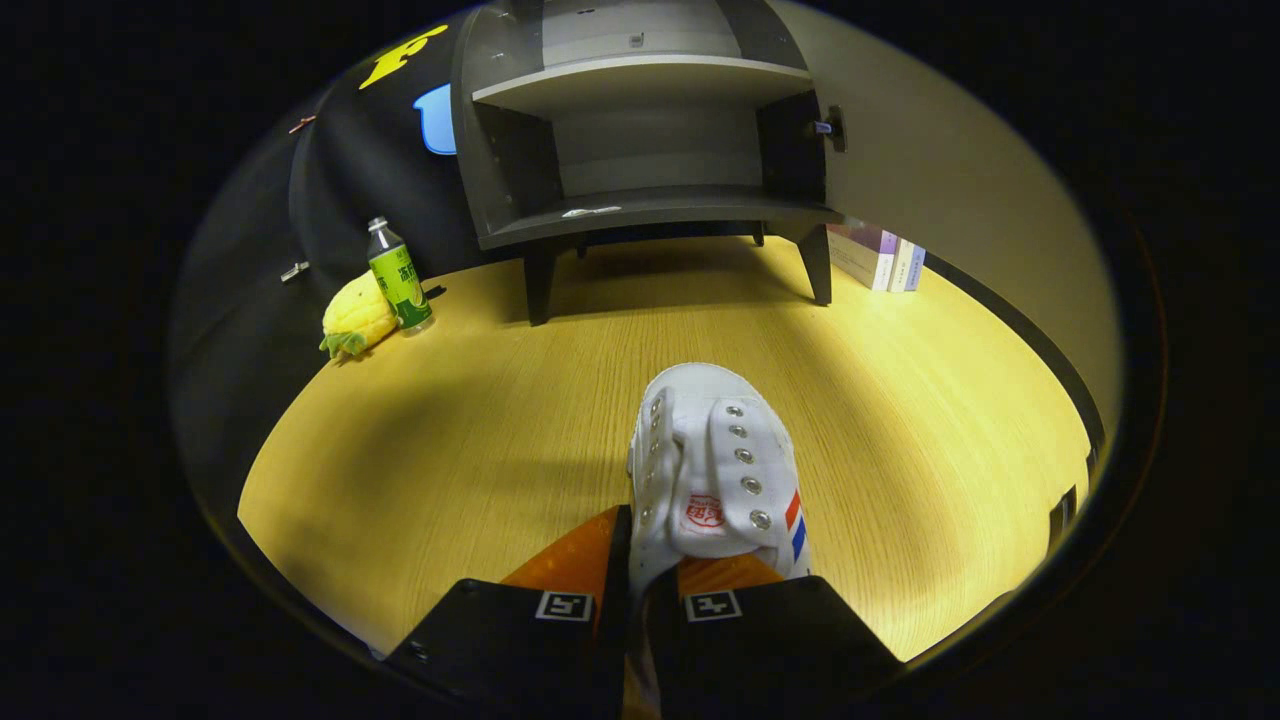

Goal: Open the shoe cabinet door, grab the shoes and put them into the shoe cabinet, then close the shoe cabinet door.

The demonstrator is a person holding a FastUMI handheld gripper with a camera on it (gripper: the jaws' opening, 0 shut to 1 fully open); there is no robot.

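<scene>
As the claw (640,585) pinches its soft side wall, the light shoe (715,470) faces the open cabinet (640,210), likely sagging

The gripper (640,585) has its two fingers pinched onto the left side wall of a white shoe (715,470), whose toe points toward the cabinet (640,150). The cabinet stands on dark legs beyond the shoe, its door (930,170) swung open to the right, its two shelves bare. Left of the cabinet, a green bottle (398,275) stands touching a yellow pineapple toy (357,315). Right of the cabinet, behind the door, some books (880,257) stand on the wooden floor (480,420).
</scene>
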